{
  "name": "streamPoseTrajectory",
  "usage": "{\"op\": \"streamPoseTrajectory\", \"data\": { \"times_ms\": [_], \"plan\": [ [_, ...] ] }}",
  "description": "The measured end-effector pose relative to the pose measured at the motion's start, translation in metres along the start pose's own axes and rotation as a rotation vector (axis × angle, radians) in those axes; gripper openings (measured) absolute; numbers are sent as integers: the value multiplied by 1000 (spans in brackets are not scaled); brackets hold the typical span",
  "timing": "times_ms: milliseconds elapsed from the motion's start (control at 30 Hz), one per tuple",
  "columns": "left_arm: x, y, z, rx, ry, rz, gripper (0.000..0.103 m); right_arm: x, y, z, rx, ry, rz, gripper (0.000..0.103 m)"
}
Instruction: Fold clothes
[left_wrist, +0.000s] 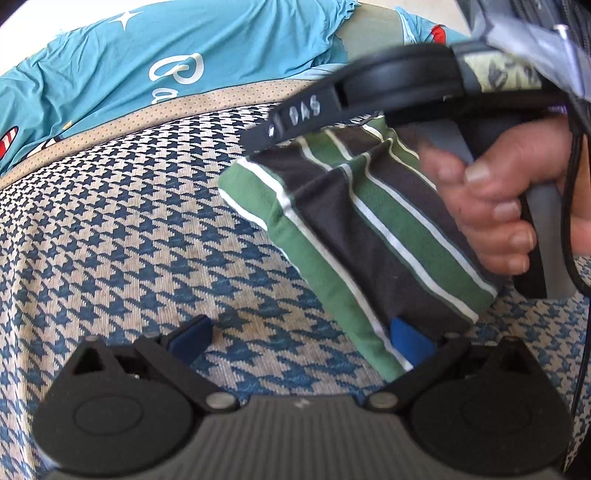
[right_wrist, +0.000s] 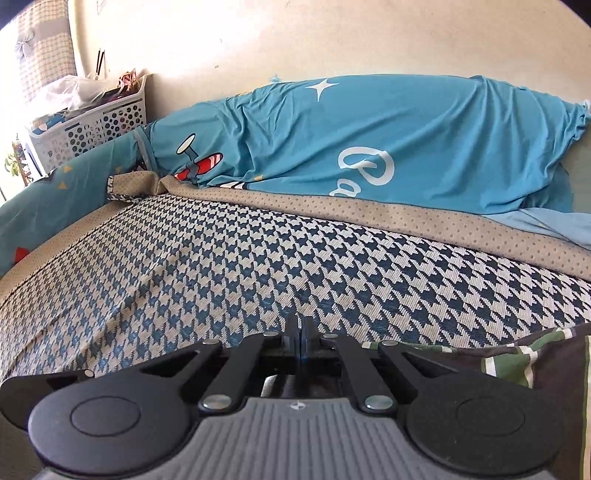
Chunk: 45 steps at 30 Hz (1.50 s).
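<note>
On woven houndstooth cover, folded striped garment beside released left tongs; right tongs clenched, empty.

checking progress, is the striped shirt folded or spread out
Folded: the striped shirt lies as a compact rectangle with doubled edges on the checked cover.

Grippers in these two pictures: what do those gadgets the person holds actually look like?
Each gripper is black plastic with a ribbed grey body and two round black discs at its sides. The left gripper has blue pads on its fingertips. The right gripper is seen from outside as a black bar with white lettering, a grey handle in the person's hand and a black cable.
</note>
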<state>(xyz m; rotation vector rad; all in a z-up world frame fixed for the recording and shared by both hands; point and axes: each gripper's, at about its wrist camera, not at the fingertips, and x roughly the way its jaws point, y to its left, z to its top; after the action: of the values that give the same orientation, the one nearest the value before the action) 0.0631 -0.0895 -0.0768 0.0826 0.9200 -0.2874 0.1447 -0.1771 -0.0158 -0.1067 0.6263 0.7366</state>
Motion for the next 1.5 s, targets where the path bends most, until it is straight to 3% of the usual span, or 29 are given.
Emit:
{"op": "streamPoseTrajectory", "data": {
  "times_ms": [167,367,533,700,933,1133,1300,1400,1500],
  "plan": [
    [-1,0,0,4,-1,0,103,-16,-1,14,-29,-53,38,2],
    [-4,2,0,7,3,-18,103,-8,29,12,-192,8,103,2],
    [-8,6,-1,6,7,-40,103,7,45,4,-310,92,76,4],
    [-10,8,-1,-4,12,-56,103,16,51,-12,-434,160,7,14],
    [-16,9,-4,-9,13,-59,103,20,63,-29,-586,170,-57,15],
    [-14,11,-1,-8,14,-57,103,19,64,-33,-598,163,-71,12],
    [-15,11,-1,-9,14,-54,103,15,54,-24,-476,93,-60,4],
    [-16,10,-2,-10,17,-51,103,14,43,-12,-349,22,-40,4],
    [-16,10,-1,-12,22,-48,103,20,38,-10,-288,11,-30,4]
  ]
}}
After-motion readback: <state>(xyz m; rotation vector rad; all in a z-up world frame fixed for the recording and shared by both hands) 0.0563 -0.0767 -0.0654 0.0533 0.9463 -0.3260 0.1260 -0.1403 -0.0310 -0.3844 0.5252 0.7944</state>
